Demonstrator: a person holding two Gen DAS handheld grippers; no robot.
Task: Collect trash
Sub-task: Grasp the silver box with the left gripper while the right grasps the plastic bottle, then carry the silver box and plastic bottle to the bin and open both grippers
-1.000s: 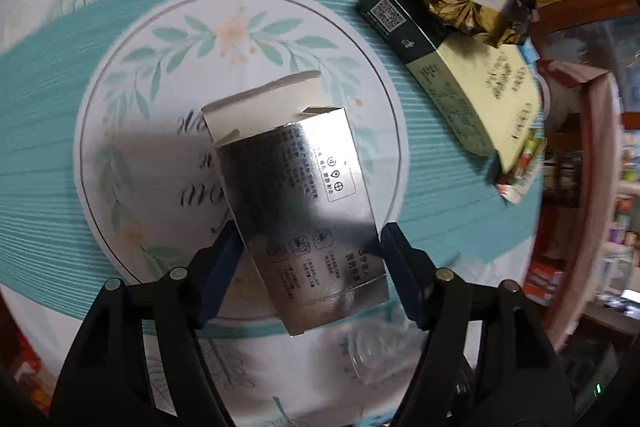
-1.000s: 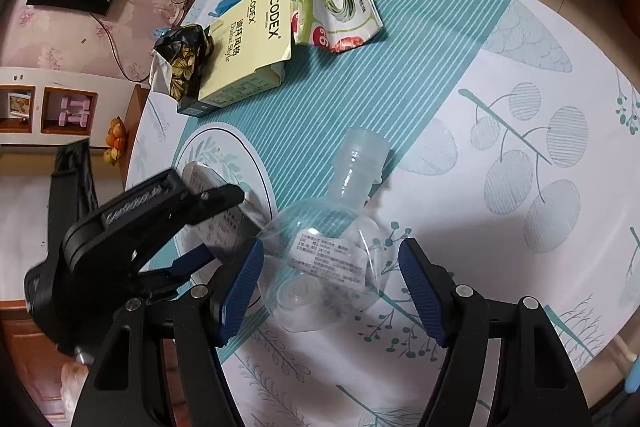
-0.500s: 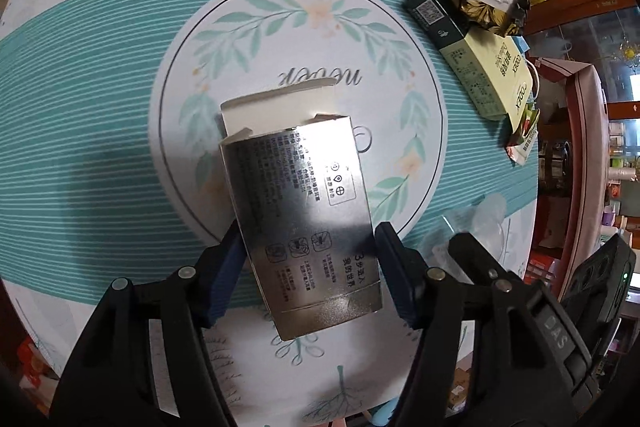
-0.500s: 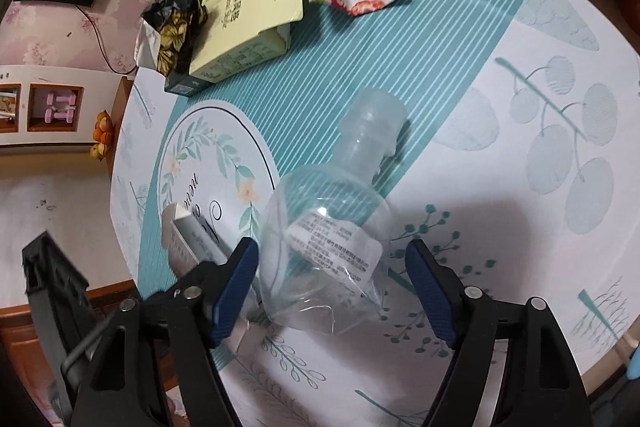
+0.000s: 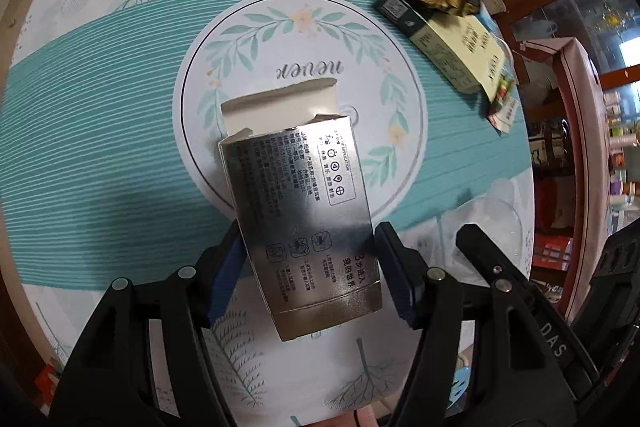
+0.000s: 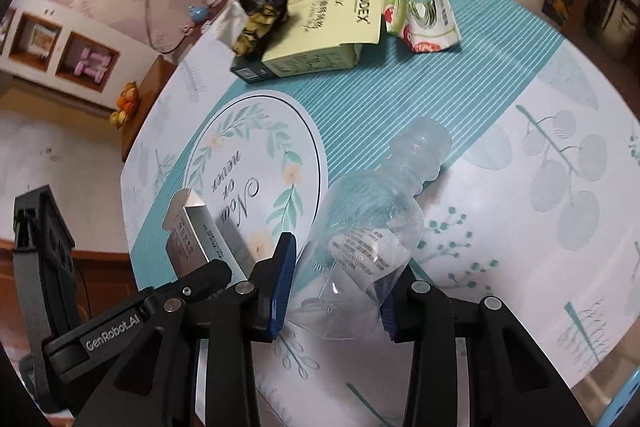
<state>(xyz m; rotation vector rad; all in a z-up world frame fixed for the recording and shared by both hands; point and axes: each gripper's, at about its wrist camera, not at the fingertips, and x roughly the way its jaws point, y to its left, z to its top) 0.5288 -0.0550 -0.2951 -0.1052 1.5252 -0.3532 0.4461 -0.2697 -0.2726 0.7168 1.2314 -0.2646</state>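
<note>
While the right gripper (image 6: pixel 336 291) is closing, its blue pads have come in from wide apart a moment ago and now pinch the clear plastic bottle (image 6: pixel 376 223), denting its thin wall. The bottle lies over the round table (image 6: pixel 500 131), neck pointing away. Beside it, the left gripper (image 5: pixel 306 279) stays clamped on the silver carton (image 5: pixel 300 215), now raised above the wreath print. Two pieces look secured; the yellow Codex box (image 6: pixel 320 31), dark foil wrapper (image 6: pixel 260 19) and snack packet (image 6: pixel 428 23) remain at the far edge.
</note>
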